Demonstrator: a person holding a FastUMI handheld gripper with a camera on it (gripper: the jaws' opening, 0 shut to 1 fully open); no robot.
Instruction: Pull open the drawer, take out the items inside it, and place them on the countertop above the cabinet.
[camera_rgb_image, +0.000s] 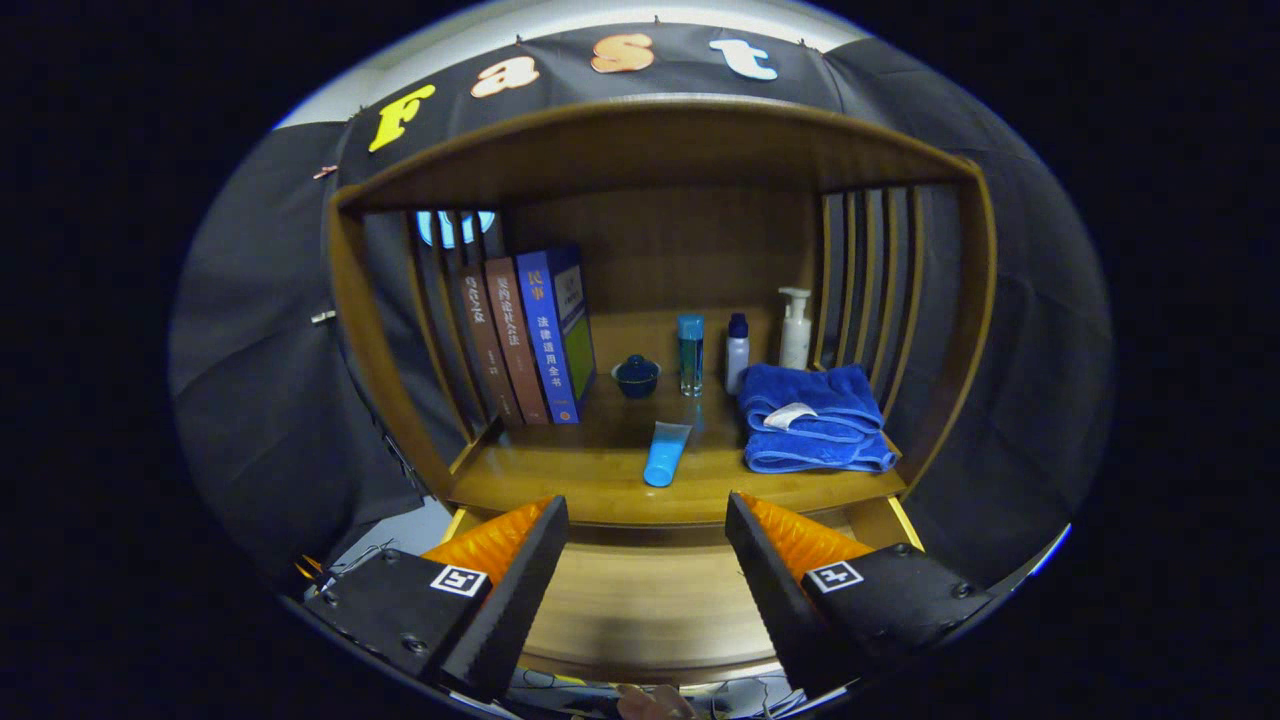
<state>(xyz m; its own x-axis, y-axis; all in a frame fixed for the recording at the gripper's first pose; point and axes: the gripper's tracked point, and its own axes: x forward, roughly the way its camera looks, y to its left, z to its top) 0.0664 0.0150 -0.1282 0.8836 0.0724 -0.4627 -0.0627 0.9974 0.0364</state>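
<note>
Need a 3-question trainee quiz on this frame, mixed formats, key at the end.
1. True or false: the gripper is shut on the light blue squeeze tube.
2. Multiple choice: what lies on the folded blue towel?
A. a small white item
B. a dark blue lidded cup
C. a book
3. Fill in: the three upright books lean at the ___ end of the wooden countertop, opposite the towel.

Key:
1. False. The fingers stand apart with nothing between them; the tube lies beyond them on the countertop.
2. A.
3. Left, against the slatted side.
</note>
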